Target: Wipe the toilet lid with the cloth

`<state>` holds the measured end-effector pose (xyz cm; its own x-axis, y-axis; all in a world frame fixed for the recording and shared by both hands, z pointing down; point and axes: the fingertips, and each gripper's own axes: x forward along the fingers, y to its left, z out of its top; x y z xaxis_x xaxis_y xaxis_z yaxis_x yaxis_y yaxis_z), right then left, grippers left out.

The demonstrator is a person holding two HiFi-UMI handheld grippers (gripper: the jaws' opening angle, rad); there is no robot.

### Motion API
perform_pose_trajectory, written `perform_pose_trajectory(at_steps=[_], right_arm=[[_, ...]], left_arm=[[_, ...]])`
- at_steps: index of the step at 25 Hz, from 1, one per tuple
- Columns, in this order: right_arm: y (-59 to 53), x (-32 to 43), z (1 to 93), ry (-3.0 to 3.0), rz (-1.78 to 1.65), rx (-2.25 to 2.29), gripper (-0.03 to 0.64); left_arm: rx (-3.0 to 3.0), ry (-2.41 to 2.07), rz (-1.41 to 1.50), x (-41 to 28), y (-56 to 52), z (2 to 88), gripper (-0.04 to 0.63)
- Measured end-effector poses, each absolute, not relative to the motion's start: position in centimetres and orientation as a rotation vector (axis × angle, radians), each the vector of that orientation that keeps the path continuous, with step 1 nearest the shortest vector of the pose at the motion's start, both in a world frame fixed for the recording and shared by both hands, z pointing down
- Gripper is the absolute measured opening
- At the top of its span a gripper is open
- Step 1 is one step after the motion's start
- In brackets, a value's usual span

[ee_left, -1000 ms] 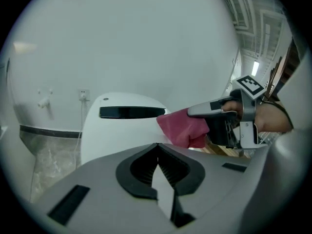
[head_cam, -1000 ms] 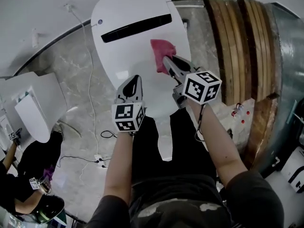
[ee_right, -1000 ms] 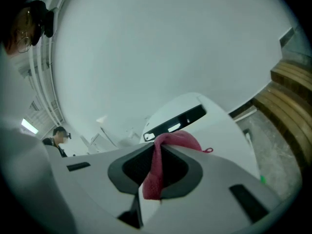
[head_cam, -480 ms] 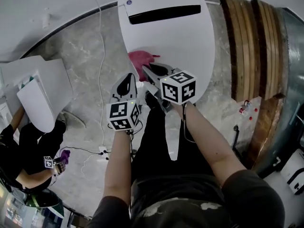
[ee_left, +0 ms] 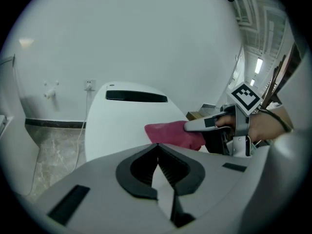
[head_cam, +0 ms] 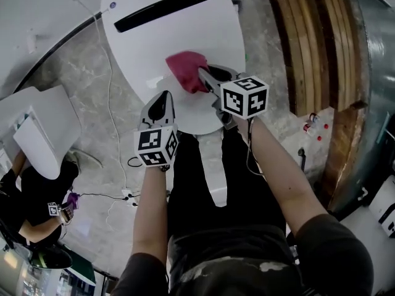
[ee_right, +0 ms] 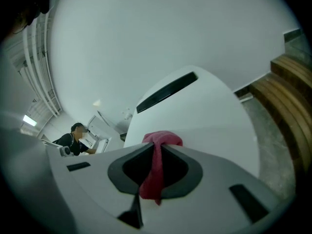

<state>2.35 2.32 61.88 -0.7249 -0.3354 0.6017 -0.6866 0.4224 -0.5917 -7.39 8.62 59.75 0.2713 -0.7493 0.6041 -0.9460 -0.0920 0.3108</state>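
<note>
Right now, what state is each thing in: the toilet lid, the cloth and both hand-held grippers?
toilet lid: down and closed, with the cloth on it.
cloth: bunched up, lying on the lid, one end pinched.
right hand-held gripper: shut on the cloth.
left hand-held gripper: shut, nothing between its jaws, by the lid's near edge.

The cloth [head_cam: 187, 71] is magenta against the white toilet lid [head_cam: 151, 48]. Grey-veined marble floor [head_cam: 77, 88] at left, brown wooden slats [head_cam: 305, 42] at right.
</note>
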Motion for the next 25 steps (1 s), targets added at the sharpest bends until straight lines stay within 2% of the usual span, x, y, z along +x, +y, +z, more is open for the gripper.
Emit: perform_pose_trajectory(at_steps=[7, 12, 17, 25], right_arm=[[0.3, 15.0, 63.3, -2.230, 1.248, 1.008, 0.041], [0.5, 18.0, 62.6, -2.230, 1.195, 1.002, 0.041], [2.6, 14.9, 60.0, -2.295, 1.182, 0.948, 0.041], [11.5, 0.6, 57.1, -2.389, 1.229, 0.721, 0.041]], left_arm=[[1.907, -1.533, 0.324, 1.7, 6.7, 59.5, 0.008], [1.902, -1.539, 0.286, 4.3, 7.2, 58.9, 0.008], [1.882, -1.544, 0.281, 2.9, 9.7, 58.7, 0.008], [1.849, -1.579, 0.309, -6.3, 14.8, 58.8, 0.008]])
